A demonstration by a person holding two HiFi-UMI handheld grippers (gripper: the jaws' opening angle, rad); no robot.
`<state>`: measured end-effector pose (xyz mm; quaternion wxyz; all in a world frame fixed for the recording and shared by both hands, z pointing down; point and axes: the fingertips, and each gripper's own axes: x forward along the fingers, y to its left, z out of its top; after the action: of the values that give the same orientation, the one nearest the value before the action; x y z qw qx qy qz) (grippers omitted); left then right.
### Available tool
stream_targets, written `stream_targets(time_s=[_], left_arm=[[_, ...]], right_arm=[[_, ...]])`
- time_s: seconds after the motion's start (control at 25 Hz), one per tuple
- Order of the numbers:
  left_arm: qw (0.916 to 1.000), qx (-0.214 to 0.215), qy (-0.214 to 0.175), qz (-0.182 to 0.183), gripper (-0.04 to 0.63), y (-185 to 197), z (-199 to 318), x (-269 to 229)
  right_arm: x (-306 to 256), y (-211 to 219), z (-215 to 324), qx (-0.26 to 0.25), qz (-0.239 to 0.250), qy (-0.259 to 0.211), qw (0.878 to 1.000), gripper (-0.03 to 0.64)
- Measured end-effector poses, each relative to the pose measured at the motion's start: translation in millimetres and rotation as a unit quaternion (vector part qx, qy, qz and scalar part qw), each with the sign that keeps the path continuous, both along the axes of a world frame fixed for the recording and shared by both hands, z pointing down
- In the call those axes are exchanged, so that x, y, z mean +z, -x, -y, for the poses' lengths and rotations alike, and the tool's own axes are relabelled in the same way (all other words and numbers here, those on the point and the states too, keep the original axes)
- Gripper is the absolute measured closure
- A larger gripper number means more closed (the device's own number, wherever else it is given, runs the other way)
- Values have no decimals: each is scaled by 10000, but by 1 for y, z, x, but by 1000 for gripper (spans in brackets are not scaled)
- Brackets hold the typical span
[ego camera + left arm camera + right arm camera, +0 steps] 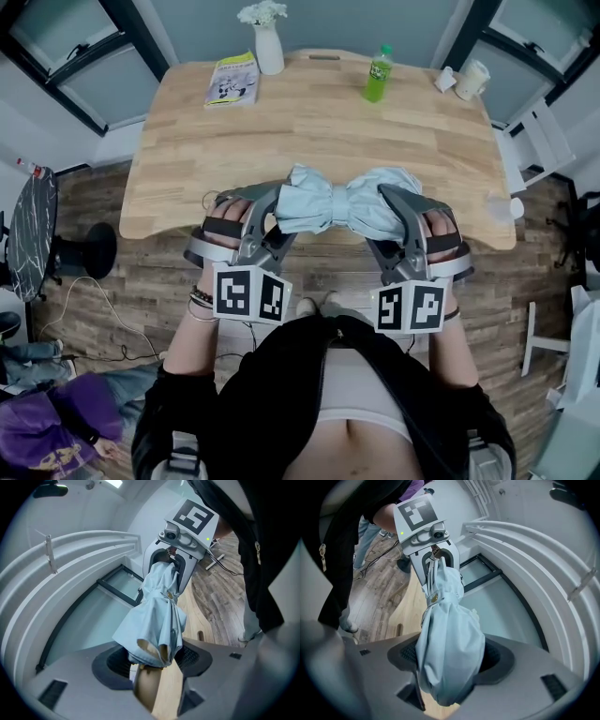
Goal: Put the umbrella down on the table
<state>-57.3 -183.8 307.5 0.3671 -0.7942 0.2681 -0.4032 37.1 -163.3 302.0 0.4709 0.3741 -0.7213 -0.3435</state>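
Carry step, set-down not yet done: the folded pale-blue umbrella (345, 202) lies level over the near edge of the table (309, 122), w/ the left gripper (275, 214) clamped on one end & the right gripper (398, 211) clamped on the other, fabric bulging btwn each pair of pads. Can't tell if it touches the table top yet; prob. not. Next move, I'd judge: lower both ends together onto bare wood by that edge, well short of the book (232, 80), vase (269, 47) & bottle (378, 75) at the table's far side, then spread both jaws & back off.
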Motion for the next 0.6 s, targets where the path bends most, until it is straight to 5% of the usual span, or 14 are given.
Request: stream_targets(time_s=[0.6], left_arm=[[10000,-69,-28,13,339,-16,19,-1]], right_arm=[[-1,-16,21,-129,-2,-14,9999,294]])
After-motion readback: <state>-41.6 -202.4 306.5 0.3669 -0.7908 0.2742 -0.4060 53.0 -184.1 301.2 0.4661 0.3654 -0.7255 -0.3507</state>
